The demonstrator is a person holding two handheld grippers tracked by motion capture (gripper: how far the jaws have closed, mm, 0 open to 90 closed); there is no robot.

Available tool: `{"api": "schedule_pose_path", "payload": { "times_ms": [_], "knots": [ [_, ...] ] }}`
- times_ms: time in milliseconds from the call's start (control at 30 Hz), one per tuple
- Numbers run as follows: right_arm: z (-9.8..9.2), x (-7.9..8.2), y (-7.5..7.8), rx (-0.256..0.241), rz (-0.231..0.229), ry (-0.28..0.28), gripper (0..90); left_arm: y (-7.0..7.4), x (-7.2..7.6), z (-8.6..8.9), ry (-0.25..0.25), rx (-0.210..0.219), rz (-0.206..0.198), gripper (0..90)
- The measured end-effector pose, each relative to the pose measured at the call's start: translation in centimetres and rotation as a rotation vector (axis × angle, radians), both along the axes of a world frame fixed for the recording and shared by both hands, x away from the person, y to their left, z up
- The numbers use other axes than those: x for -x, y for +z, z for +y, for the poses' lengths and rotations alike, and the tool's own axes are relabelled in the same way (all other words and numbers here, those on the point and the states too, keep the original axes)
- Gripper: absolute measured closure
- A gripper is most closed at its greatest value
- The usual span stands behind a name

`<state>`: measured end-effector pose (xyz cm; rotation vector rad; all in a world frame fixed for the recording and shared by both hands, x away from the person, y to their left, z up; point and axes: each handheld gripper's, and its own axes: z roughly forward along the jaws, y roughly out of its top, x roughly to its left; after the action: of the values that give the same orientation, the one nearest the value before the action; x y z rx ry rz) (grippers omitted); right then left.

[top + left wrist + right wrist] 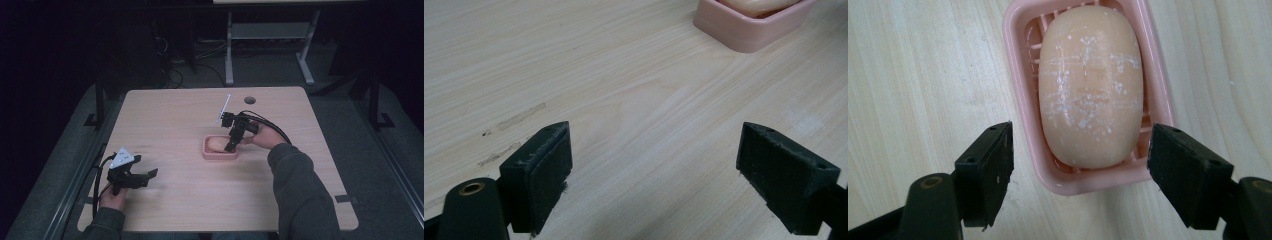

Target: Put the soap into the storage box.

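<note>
A pale orange bar of soap (1090, 85) lies in a pink soap dish (1020, 45) near the middle of the table; the soap (216, 144) and dish (219, 154) also show in the high view. My right gripper (1080, 162) hovers over the dish's near end, open, its jaws standing outside the dish on either side with nothing gripped. In the high view the right gripper (231, 146) sits at the dish's right edge. My left gripper (148, 176) rests open near the table's front left corner, far from the dish (751, 27), over bare wood (654, 165).
The light wooden table (175, 115) has a round cable hole (249, 100) at its far edge. Faint scuff marks (516, 117) lie ahead of the left gripper. Another desk's metal legs (229, 50) stand on the dark floor beyond.
</note>
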<state>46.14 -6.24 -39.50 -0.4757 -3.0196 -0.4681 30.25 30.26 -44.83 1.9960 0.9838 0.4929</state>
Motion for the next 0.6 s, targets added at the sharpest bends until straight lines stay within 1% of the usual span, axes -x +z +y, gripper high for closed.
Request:
{"api": "schedule_pose_path", "payload": {
  "times_ms": [133, 333, 433, 567, 600],
  "knots": [
    [-0.4, 0.1, 0.1, 0.006, 0.003, -0.005, 26.1, 0.0, 0.0, 0.0, 0.0, -0.001, 0.0, 14.3],
    [-0.8, 0.3, 0.5, 0.002, -0.011, -0.01, 26.3, 0.0, 0.0, 0.0, -0.001, -0.003, -0.002, 14.3],
    [-1.1, 0.5, 0.5, -0.003, -0.018, -0.005, 26.3, 0.0, 0.0, -0.1, 0.003, 0.006, -0.001, 14.3],
    [-1.5, 0.7, 0.4, -0.004, -0.016, -0.017, 26.3, 0.0, 0.0, -0.1, 0.003, 0.006, -0.001, 14.3],
    [-1.7, 0.7, 0.4, -0.002, -0.021, -0.012, 26.4, 0.0, 0.0, 0.0, 0.001, -0.001, 0.001, 14.3]
  ]
}}
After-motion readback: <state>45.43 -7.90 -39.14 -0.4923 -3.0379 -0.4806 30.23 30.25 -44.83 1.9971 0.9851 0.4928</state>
